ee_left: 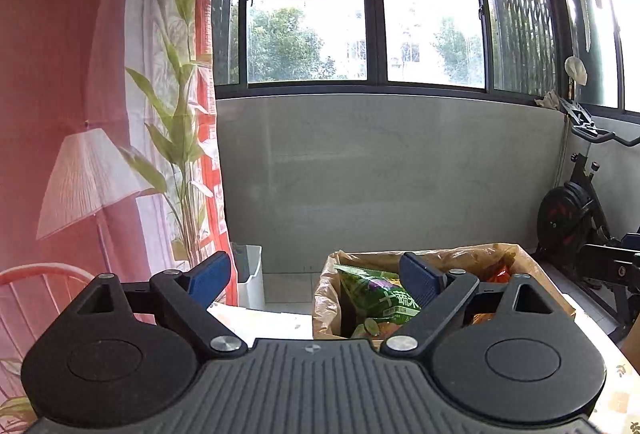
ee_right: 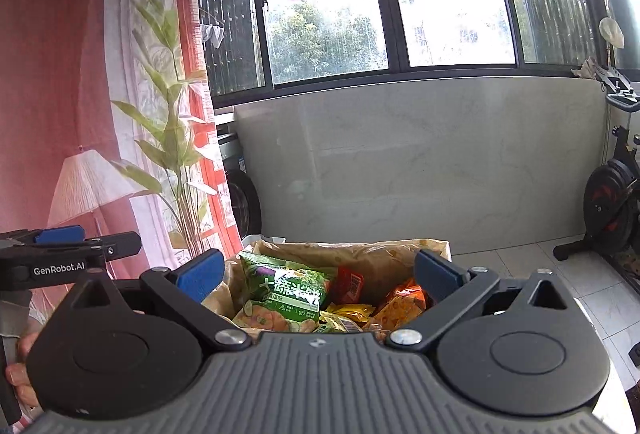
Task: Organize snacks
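Note:
A cardboard box (ee_right: 400, 254) lined with a brown plastic bag holds several snack packets. On top lies a green chip bag (ee_right: 288, 290), with red and orange packets (ee_right: 400, 304) beside it. My right gripper (ee_right: 320, 274) hangs above the box's near side, open, nothing between its blue pads. In the left wrist view the same box (ee_left: 532, 266) and green bag (ee_left: 376, 294) sit low and right of centre. My left gripper (ee_left: 316, 274) is open and empty, raised in front of the box's left edge. The left gripper (ee_right: 72, 246) also shows at the right wrist view's left edge.
A pale tablecloth with a leaf print (ee_left: 624, 386) covers the table under the box. A white bin (ee_left: 250, 274) stands on the floor behind. An exercise bike (ee_right: 612, 202) is at the right, a printed curtain (ee_right: 120, 114) at the left. A hand (ee_right: 20, 366) holds the left tool.

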Tool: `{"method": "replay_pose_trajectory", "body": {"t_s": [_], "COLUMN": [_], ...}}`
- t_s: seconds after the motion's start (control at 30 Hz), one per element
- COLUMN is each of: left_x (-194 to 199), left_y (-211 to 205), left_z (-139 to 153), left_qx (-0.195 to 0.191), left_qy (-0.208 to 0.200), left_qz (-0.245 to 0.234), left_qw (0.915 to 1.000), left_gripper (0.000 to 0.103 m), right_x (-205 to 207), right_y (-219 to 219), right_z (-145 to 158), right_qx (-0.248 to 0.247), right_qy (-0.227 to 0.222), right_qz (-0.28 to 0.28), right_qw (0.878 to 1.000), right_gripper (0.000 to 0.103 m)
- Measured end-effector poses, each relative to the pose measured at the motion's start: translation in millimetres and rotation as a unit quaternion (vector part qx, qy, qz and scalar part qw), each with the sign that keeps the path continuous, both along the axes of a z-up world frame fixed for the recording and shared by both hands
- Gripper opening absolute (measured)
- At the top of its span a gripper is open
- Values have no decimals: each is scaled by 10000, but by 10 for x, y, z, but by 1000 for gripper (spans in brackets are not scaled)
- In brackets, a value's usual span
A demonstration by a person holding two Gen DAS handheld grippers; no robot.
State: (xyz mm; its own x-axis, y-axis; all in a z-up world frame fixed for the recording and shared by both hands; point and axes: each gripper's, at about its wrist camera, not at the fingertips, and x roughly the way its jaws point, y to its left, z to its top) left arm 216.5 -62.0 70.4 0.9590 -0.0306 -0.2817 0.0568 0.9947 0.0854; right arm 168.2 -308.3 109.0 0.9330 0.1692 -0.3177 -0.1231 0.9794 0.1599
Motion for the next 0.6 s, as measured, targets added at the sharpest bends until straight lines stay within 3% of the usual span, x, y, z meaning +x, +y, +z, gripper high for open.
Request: {"method": "replay_pose_trajectory", "body": {"t_s": [0.13,0.33,0.6], "left_x": [-92,-134,-135], "left_y": [69,25,38], "left_z": [34,47,32], "left_qx": [-199,-23,-71], "left_qy": [13,-68,-25], "left_qz": [-31,37,-7], "left_qw": [9998,10000,10000], "left_gripper": [92,92,92], "right_x": [-93,-154,-167], "right_y": [-16,-21,-29], "right_z": [35,64,56], "right_qx": [-50,-112,-99], "right_qy": [64,26,21], "right_qz": [-138,-187,-222], "right_qw": [9999,9998,9997], "right_gripper": [103,103,103]}}
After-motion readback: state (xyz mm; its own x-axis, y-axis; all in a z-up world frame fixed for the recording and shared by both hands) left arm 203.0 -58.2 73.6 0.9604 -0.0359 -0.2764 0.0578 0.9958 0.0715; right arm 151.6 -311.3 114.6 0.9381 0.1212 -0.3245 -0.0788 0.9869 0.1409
